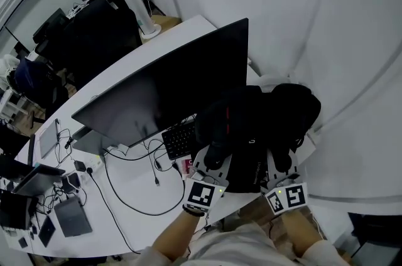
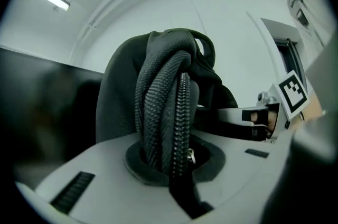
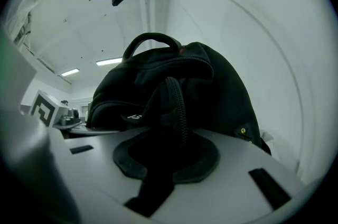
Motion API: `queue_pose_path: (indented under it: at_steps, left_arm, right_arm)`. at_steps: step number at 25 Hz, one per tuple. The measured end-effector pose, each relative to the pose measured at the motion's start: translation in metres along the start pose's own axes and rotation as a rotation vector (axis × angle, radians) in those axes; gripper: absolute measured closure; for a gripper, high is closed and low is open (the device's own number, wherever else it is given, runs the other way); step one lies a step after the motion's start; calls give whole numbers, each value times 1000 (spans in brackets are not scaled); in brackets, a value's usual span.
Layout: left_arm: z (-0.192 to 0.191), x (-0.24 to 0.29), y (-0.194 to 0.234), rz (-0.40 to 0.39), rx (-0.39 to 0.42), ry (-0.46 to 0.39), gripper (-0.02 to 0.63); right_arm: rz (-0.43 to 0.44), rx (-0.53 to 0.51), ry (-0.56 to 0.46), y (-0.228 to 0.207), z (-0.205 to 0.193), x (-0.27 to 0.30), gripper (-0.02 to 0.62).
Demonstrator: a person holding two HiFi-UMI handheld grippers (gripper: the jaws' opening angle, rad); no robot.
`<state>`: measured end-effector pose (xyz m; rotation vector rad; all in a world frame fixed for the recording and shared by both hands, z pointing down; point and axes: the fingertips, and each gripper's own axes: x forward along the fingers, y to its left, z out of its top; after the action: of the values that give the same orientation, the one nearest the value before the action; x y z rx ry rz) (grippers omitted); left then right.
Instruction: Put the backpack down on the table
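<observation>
A black backpack [image 1: 264, 120] rests at the right end of the white table [image 1: 169, 39], upright against the wall. My left gripper [image 1: 212, 161] is at its near left side. In the left gripper view that gripper [image 2: 177, 165] is shut on a ribbed, zippered fold of the backpack [image 2: 158, 85]. My right gripper [image 1: 281, 164] is at the near right side. In the right gripper view a dark fold of the backpack [image 3: 211, 91] runs down between this gripper's [image 3: 169, 151] jaws. I cannot make out whether the pads press on it.
A large dark monitor [image 1: 176, 89] stands just left of the backpack, with a black keyboard [image 1: 182, 139] below it. Cables [image 1: 125, 196] and small devices [image 1: 72, 214] lie on the near left of the table. The white wall [image 1: 352, 70] closes the right side.
</observation>
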<state>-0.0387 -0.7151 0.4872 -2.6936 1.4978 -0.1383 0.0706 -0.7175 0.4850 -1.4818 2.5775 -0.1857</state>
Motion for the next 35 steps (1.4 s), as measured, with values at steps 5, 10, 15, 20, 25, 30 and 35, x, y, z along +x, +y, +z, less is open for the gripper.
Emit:
queue_pose_path:
  at_steps: [5,10,15,20,25,30,35]
  left_arm:
    - [-5,-1,4,38,-28,-41,572]
    - [-7,0,4,63,-18,-74,572]
    - [-13,-2,2,64,-9,-85,572]
    - [-11,-16,-4,31,32,-43,561]
    - [-8,-33,-14,5,94,-23,540]
    - [-11,-54,-24,-33,65,-23,477]
    - [-3,-87,-40,-112,69,-38,362]
  right_arm:
    - [-19,-40,-67,-2,-8,3,519]
    - [-25,-71,-109,-5,-12,5,509]
    - [-6,-60,-117,-5,-18,2,500]
    - [8,-61,-103,4,-9,-12,495]
    - [5,-78,-96,18,-4,-33,495]
    - [24,-90,-75,36,-4,-57,433]
    - [-8,-91,-72,54,-5,-87,420]
